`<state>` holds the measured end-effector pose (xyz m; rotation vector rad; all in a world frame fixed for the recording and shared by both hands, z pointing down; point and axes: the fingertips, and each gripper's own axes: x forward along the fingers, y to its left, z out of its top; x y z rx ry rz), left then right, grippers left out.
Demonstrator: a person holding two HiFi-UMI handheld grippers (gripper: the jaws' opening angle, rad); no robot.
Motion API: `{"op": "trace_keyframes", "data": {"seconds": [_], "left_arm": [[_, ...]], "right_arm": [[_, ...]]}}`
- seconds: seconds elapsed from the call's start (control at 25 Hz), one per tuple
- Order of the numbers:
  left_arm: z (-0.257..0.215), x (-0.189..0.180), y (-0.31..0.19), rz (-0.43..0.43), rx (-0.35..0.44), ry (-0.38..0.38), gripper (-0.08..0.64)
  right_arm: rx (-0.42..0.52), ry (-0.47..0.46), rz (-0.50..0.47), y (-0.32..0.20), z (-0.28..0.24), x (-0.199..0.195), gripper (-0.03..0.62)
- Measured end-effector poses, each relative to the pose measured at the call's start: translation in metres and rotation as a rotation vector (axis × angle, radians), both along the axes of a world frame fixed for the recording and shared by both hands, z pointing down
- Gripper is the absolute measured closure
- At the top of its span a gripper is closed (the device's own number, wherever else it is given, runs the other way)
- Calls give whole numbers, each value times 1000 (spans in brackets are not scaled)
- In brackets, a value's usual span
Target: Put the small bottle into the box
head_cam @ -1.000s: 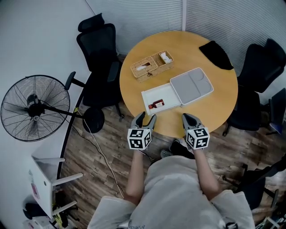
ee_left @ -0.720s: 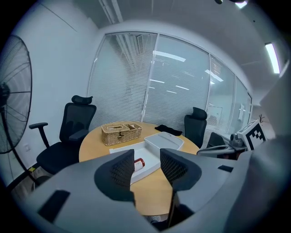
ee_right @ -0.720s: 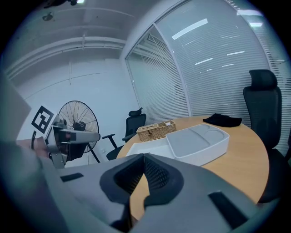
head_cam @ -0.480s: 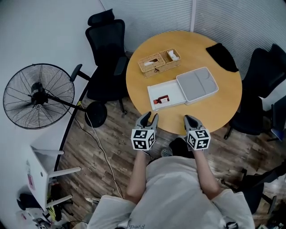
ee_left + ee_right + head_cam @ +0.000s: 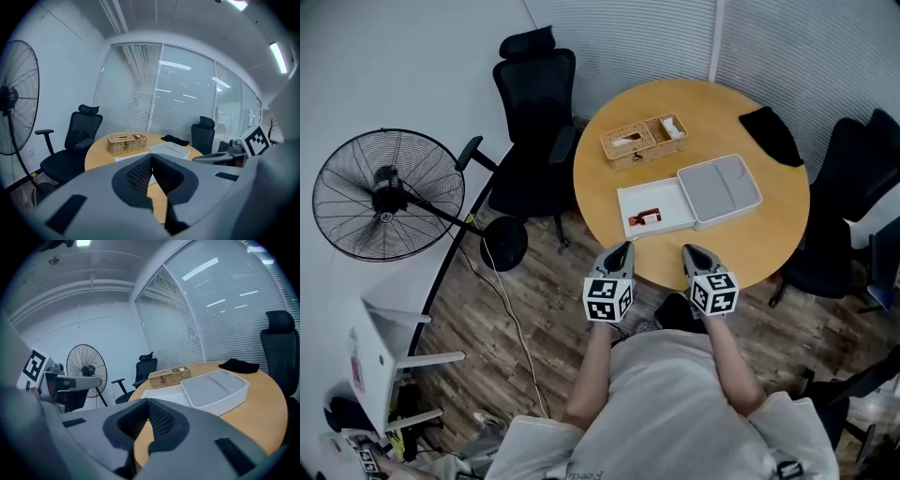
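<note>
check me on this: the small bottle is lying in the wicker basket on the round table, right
Not quite. The small bottle lies in the open white box, not in the wicker basket, which stands apart from the box, farther from the person. The head view shows this. The rest holds: it is on the round table.

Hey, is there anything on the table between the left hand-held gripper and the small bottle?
Nothing visible. The small bottle lies in the open white box, with only bare table between it and the left hand-held gripper, whose jaws have just been closing on nothing.
</note>
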<state>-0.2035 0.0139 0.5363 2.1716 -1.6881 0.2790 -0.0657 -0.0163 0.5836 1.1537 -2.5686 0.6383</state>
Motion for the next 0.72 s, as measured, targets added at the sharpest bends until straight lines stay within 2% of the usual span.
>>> {"op": "trace_keyframes", "data": {"seconds": [0.16, 0.32, 0.48, 0.72], "left_arm": [[6, 3, 7, 7, -19, -15, 531], [6, 5, 9, 20, -22, -24, 531], [9, -2, 11, -3, -28, -9, 531], [7, -1, 9, -12, -16, 3, 531]], "right_arm": [[-45, -8, -39, 6, 12, -11, 574], [-42, 6, -64, 11, 15, -21, 575], [-40, 13, -94, 17, 16, -26, 574], [-34, 12, -77, 17, 15, -18, 575]]}}
